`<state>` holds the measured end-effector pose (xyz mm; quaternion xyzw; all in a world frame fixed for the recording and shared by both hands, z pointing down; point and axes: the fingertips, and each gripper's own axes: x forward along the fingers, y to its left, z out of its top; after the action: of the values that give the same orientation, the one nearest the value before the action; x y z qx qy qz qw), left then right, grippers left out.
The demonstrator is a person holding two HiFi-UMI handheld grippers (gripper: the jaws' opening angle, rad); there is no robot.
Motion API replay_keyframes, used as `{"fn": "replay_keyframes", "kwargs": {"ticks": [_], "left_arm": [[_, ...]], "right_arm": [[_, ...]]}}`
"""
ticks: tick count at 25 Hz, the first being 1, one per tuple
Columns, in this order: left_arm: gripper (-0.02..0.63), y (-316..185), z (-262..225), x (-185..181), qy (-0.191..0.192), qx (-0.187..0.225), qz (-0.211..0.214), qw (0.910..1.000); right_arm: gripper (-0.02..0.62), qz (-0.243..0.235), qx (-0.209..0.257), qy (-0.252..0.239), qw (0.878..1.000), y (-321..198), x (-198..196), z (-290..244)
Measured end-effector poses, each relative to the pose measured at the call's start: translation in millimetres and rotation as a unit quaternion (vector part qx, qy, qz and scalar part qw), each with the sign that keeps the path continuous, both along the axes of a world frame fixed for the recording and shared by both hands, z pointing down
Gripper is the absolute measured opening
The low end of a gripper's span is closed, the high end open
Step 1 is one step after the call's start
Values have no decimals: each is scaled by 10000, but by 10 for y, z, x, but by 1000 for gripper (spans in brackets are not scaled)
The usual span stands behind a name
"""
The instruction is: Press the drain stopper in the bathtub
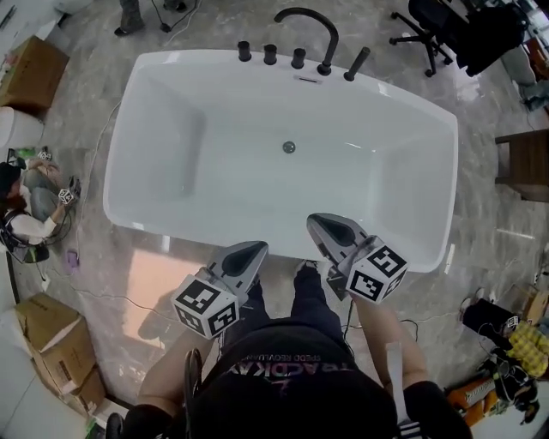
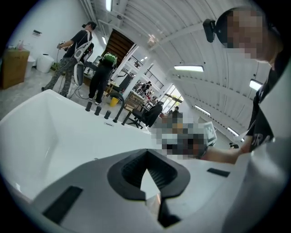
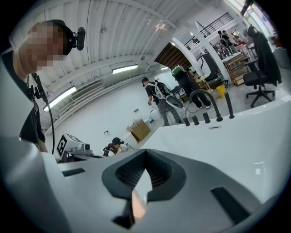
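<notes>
A: Now, stopper position?
B: Drain stopper [image 1: 289,147] sits mid-floor of the white bathtub [image 1: 163,77], near the black faucet [image 1: 310,26] side.
A: Grippers?
B: Left gripper [image 1: 254,249] and right gripper [image 1: 319,225] are at the near rim, well apart from the stopper. Jaws on each are pressed together, nothing between.

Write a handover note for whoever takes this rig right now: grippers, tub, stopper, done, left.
Left gripper: jaws together, empty, held close to the body by the near rim.
Right gripper: jaws together, empty, over the near rim.
White freestanding bathtub: looks empty. The small round metal drain stopper sits mid-floor, apart from both grippers; I cannot tell whether it is up or down.
Done: nothing visible.
Left: reach into the tub and press the stopper, probably with the right gripper, which is nearer.
</notes>
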<state>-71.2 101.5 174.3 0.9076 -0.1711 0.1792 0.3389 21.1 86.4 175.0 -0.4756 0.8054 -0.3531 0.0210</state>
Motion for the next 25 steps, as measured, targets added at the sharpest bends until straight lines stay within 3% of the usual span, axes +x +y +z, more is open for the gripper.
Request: {"fn": "replay_keyframes", "kwargs": {"ticks": [7, 14, 19, 22, 25], "left_arm": [[8, -19, 444, 171, -153, -93, -70, 9998], [8, -209, 1021, 90, -409, 235, 83, 9988], [8, -506, 1346, 111, -312, 737, 213, 9966], [8, -651, 1562, 108, -534, 1313, 663, 9877], [8, -701, 1765, 87, -810, 1569, 1000, 9792]], "right_arm": [[15, -236, -432, 587, 9971, -275, 348, 821], [15, -617, -762, 1436, 9848, -815, 449, 1947], [15, -715, -1102, 2033, 9703, -1213, 570, 2943], [15, -726, -1279, 2242, 9634, -1416, 636, 3422], [15, -727, -1428, 2418, 9570, -1603, 682, 3826]]}}
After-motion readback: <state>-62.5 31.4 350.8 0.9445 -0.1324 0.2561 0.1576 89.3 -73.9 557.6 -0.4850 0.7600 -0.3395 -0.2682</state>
